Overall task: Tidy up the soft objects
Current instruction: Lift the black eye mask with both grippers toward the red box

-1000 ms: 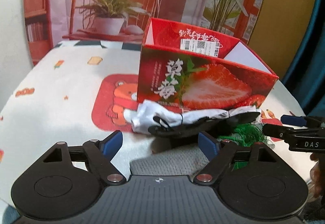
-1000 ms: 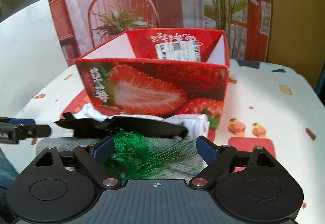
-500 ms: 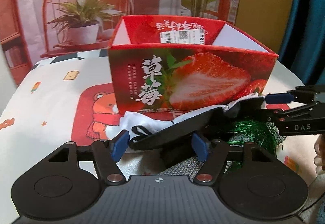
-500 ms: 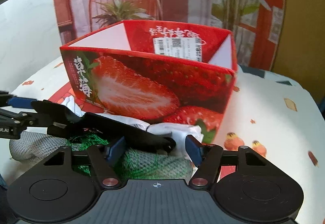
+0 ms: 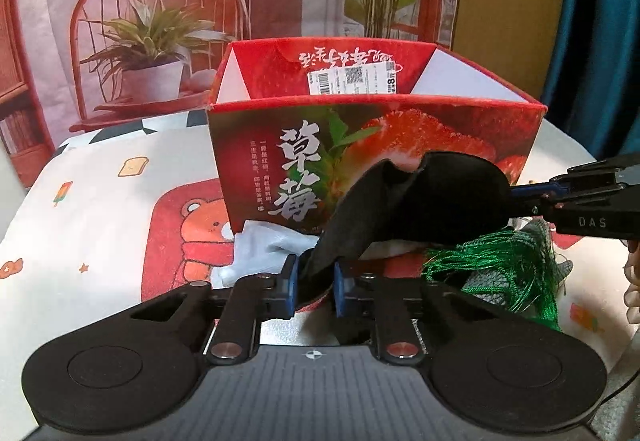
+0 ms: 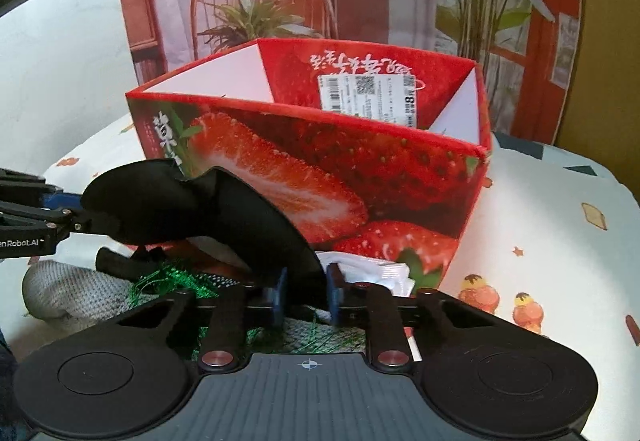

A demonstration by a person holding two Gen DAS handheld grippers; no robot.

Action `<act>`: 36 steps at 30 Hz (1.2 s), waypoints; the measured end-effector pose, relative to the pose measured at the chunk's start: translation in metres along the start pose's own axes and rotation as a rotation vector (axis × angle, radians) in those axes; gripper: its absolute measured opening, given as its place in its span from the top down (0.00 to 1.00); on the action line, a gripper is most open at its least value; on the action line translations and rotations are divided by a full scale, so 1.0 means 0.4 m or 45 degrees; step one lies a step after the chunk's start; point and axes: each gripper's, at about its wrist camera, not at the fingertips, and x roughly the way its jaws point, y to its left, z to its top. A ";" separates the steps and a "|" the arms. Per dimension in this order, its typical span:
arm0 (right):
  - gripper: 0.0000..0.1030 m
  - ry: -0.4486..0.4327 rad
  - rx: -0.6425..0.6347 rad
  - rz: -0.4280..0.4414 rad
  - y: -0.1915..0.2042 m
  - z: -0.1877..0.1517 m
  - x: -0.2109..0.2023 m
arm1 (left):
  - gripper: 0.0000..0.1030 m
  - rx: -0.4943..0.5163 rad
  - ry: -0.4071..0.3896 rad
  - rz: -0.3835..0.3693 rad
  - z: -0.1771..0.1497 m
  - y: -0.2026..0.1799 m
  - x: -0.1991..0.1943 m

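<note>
A black soft eye mask point(image 5: 440, 201) arches above a pile in front of the red strawberry box point(image 5: 400, 145). My left gripper point(image 5: 314, 281) has its jaws closing, the blue pads pressing on the mask's left end. My right gripper point(image 6: 306, 289) is closing too, its pads pinching the other end of the mask point(image 6: 240, 217). Each gripper shows in the other's view: the right gripper point(image 5: 520, 197) at the right edge, the left gripper point(image 6: 76, 217) at the left edge. The box point(image 6: 360, 177) stands open at the top.
Under the mask lie a white cloth point(image 5: 264, 249), a green tassel bundle point(image 5: 500, 265) and a grey knitted piece point(image 6: 68, 293). A tablecloth point(image 5: 100, 221) printed with a bear covers the table. A printed backdrop with a chair stands behind the box.
Both grippers' jaws have gone from wide apart to pinched on the black mask. The mask, which lay flat on the pile, now rises bent into an arch.
</note>
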 end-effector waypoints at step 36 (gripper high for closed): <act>0.96 -0.338 -0.022 0.018 0.023 0.158 -0.157 | 0.91 -0.020 -0.300 -0.004 0.165 -0.001 -0.152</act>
